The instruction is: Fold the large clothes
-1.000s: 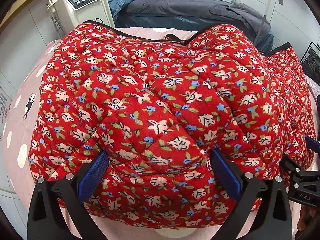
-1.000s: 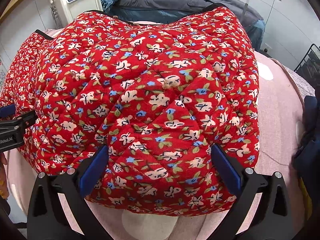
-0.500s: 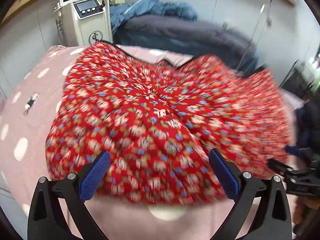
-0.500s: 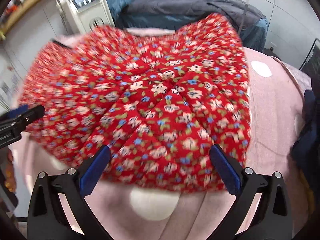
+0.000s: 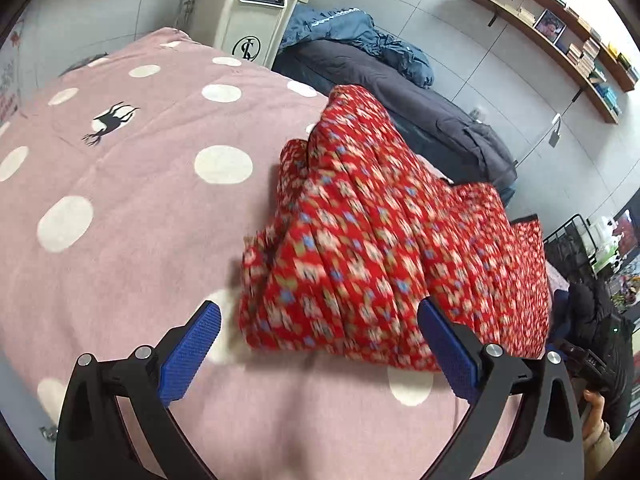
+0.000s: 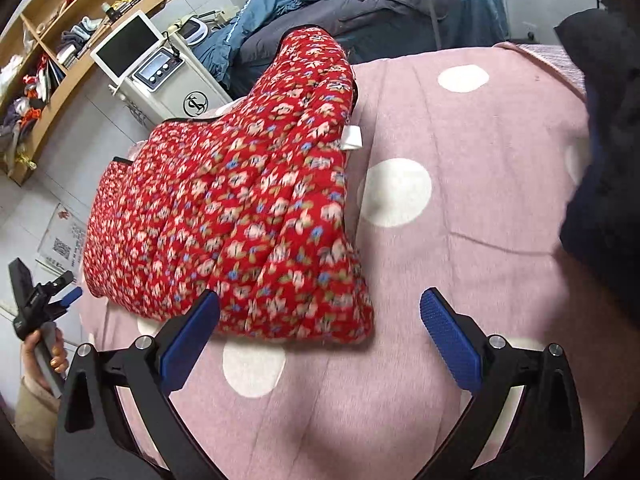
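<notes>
A red quilted garment with a small floral print lies folded in a thick bundle on the pink polka-dot blanket. My left gripper is open and empty, held back from the garment's near left corner. In the right wrist view the same garment lies left of centre, a white label at its right edge. My right gripper is open and empty, just off the garment's near right corner. The left gripper shows at the far left there, in a hand.
A white machine with a screen stands behind the bed. A dark blanket and blue jacket lie on a bed beyond. Dark clothing lies at the blanket's right edge. Wall shelves are at the left.
Both grippers have pulled back and up from the garment and swung apart, the left one turning left and the right one turning right. The garment now lies free on the blanket.
</notes>
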Motion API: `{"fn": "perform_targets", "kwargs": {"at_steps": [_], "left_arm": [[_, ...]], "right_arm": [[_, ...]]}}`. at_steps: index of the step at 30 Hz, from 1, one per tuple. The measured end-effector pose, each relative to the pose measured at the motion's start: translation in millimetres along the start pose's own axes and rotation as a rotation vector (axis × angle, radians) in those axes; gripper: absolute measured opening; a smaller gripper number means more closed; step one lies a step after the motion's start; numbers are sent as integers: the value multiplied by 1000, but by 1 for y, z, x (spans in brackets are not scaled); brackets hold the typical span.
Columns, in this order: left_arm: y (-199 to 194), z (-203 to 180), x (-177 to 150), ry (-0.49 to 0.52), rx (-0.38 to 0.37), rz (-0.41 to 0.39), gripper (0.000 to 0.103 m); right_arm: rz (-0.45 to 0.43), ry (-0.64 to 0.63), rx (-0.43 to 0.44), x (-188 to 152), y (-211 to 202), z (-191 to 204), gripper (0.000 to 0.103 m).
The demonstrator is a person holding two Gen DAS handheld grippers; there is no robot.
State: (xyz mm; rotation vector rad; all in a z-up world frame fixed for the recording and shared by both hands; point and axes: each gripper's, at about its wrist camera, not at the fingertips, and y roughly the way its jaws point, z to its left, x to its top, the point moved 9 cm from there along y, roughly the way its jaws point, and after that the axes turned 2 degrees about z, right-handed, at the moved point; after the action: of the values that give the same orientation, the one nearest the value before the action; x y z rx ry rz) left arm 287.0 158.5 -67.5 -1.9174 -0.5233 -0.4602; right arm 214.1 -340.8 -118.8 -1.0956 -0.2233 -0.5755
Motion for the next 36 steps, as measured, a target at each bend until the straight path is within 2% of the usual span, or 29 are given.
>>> {"fn": "perform_targets", "kwargs": {"at_steps": [4,8,12,14,16,20,23,25,27,28,30,32,35,36], "left_arm": [[34,13,24,-33,-102,68,97],[75,18,38,-77,-253,174,98],[110,15,49,-128,-463,311,98],[123,13,49,-151,-534,382,98],[132,7,50,-113,-591,459,98],[150,-9,55,-75,-614,559,98],[164,-28,55,-29,-606,610,98],[168,-34,56,-32,-601,612,98],[166,-34,56,-44,-597,595,97],[164,-33,56,-59,-597,587,93],[153,-34,56,-78,-590,557,82],[135,-38,60,-72,-580,519,69],[106,-46,66,-73,-616,477,60],[92,-51,69,-73,-644,462,59]], "right_arm": [[59,39,68,27,30,-7,98],[143,85,169,49,74,-7,98],[193,140,329,64,104,-1,98],[208,114,366,71,112,3,98],[244,106,389,74,117,7,98],[300,180,432,84,131,14,98],[326,160,366,85,144,27,98],[333,154,324,85,147,29,95],[340,182,309,85,144,27,76],[344,200,307,84,140,27,72],[350,200,280,85,131,31,57],[361,173,228,89,120,40,50],[361,125,202,100,105,62,44],[347,99,221,109,94,77,42]]}}
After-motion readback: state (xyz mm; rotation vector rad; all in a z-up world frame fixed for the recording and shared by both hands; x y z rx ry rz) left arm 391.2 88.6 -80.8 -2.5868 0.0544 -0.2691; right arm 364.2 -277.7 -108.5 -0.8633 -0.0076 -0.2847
